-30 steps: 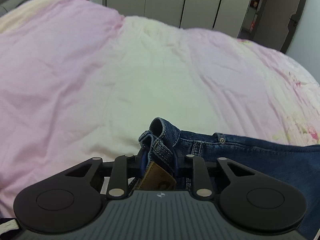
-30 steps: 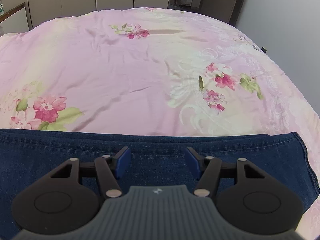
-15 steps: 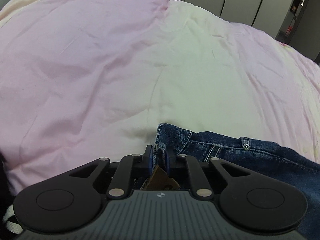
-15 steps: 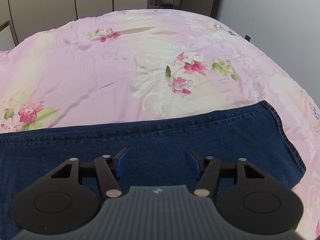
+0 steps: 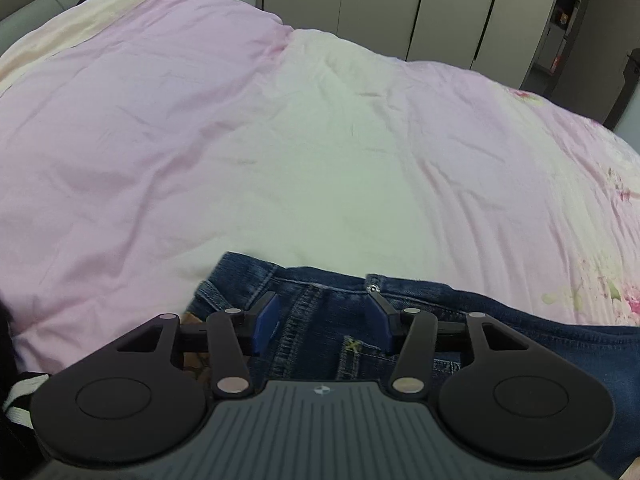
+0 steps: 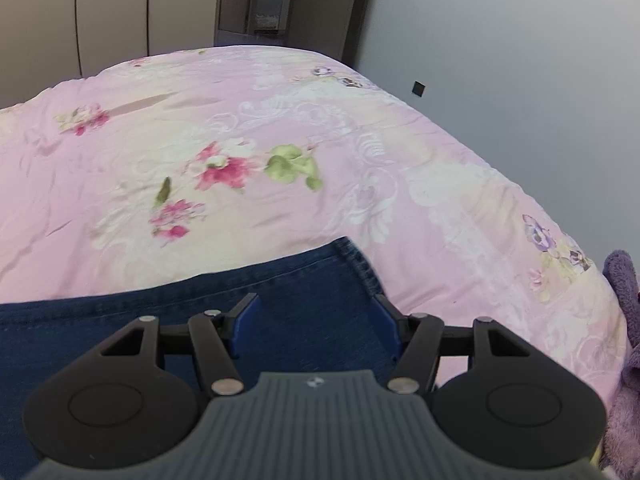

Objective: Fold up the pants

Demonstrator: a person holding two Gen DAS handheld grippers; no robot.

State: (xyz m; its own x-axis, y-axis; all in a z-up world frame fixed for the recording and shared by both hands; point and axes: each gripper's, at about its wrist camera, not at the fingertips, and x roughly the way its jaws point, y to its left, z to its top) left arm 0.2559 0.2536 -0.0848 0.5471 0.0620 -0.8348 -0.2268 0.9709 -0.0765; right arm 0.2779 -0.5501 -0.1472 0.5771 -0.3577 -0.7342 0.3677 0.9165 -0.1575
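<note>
Dark blue jeans (image 5: 500,320) lie flat on the bed. In the left wrist view their waistband end with belt loops and a rivet lies under my left gripper (image 5: 322,312), which is open and empty just above the denim. In the right wrist view the leg end of the jeans (image 6: 280,300) with its hem lies under my right gripper (image 6: 316,314), which is open and empty above the cloth near the hem corner.
The bed carries a pink and cream quilt (image 5: 280,140) with flower prints (image 6: 224,168). Wardrobe doors (image 5: 380,4) stand behind it. A grey wall (image 6: 520,60) lies past the bed's right edge. A purple fuzzy cloth (image 6: 624,320) lies at the far right.
My left gripper has opened and let go of the waistband, which now lies flat. My right gripper has stayed open and shifted right toward the leg hem.
</note>
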